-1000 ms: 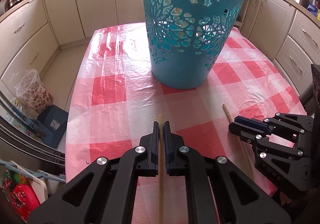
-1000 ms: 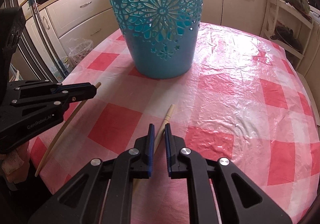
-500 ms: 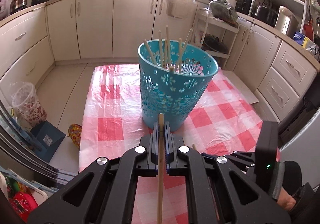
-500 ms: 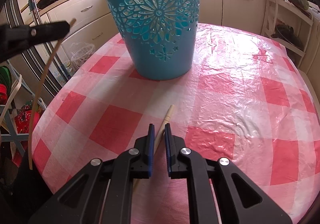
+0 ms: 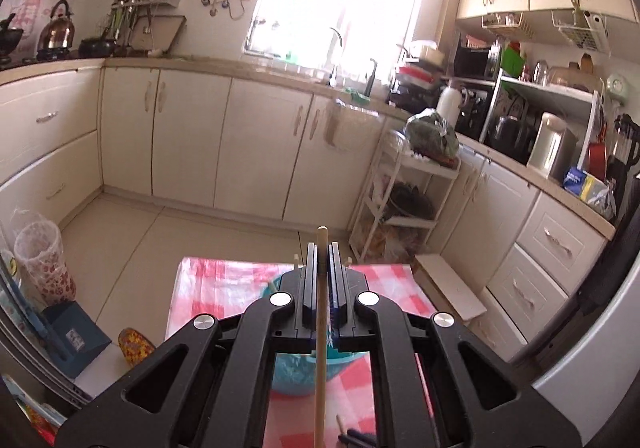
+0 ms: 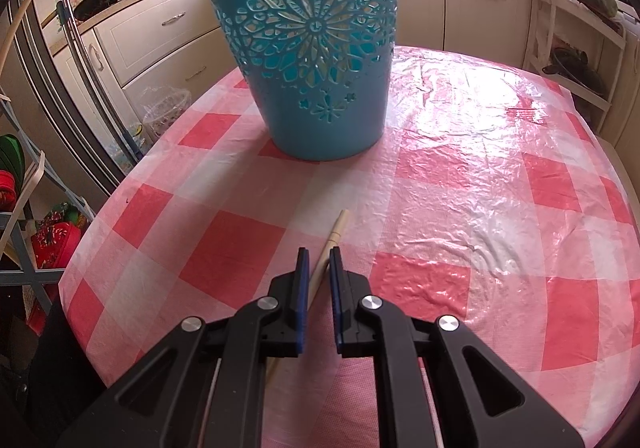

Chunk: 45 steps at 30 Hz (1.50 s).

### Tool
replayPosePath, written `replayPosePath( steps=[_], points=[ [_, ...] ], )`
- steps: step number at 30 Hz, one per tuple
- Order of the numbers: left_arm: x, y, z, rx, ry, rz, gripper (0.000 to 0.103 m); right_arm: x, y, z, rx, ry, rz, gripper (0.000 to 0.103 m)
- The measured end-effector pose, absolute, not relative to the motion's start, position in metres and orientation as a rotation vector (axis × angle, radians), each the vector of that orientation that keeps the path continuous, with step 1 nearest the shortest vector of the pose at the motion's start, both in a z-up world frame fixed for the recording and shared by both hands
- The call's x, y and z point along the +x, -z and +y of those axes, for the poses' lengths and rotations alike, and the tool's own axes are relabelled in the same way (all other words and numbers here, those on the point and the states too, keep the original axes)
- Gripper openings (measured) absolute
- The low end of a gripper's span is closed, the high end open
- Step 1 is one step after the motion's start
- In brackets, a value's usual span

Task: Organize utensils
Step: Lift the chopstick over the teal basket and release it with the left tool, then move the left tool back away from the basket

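High above the tabletop [image 5: 224,280], the left gripper [image 5: 321,248] has its fingers [image 5: 308,280] clenched on a wooden chopstick [image 5: 320,328]; the stick runs straight along the narrow slot between the pads, and its blunt tip pokes out past them against the kitchen floor beyond. Beneath the gripper body, mostly hidden by it, sits the blue basket [image 5: 292,380] on the red-and-white checked cloth, with a few stick ends showing above the gripper's housing.

In the right wrist view, the right gripper [image 6: 319,254] points steeply down at the tabletop [image 6: 480,208]. Its fingers [image 6: 302,288] stand nearly closed around a second chopstick [image 6: 334,236], which lies on the cloth and slants from between the pads up and to the right; whether the pads actually press it I cannot tell. The blue basket [image 6: 316,60], with its cut-out flower pattern, stands upright further back on the cloth, well apart from that stick.
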<state>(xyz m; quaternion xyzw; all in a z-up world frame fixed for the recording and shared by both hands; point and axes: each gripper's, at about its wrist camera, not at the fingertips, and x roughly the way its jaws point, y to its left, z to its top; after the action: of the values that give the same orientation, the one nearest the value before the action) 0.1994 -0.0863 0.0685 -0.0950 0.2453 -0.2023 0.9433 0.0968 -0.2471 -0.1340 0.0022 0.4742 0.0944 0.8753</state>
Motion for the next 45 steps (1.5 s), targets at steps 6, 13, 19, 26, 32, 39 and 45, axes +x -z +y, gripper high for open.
replayPosePath(
  steps=[6,13,19,26,32,39,45],
  points=[
    [0.238,-0.091,-0.097,-0.261,0.321,0.35,0.005,0.097,0.134,-0.244,-0.017,-0.191,0.987,0.011],
    [0.275,-0.065,-0.117,-0.27,0.205,0.309,0.005,0.097,0.135,-0.243,-0.002,-0.199,0.989,0.011],
    [0.286,-0.029,-0.125,-0.289,0.152,0.336,0.005,0.097,0.134,-0.244,0.002,-0.201,0.99,0.011],
    [0.282,-0.003,-0.14,-0.207,0.165,0.387,0.005,0.096,0.134,-0.246,0.007,-0.204,0.99,0.011],
    [0.272,0.021,-0.147,-0.112,0.195,0.493,0.011,0.097,0.134,-0.248,0.015,-0.209,0.992,0.011],
    [0.214,0.014,-0.078,-0.162,0.075,0.439,0.067,0.097,0.133,-0.259,0.092,-0.22,0.993,0.011],
    [0.19,0.076,-0.026,-0.181,-0.007,0.61,0.074,0.101,0.133,-0.256,0.099,-0.185,0.999,0.011]
  ],
)
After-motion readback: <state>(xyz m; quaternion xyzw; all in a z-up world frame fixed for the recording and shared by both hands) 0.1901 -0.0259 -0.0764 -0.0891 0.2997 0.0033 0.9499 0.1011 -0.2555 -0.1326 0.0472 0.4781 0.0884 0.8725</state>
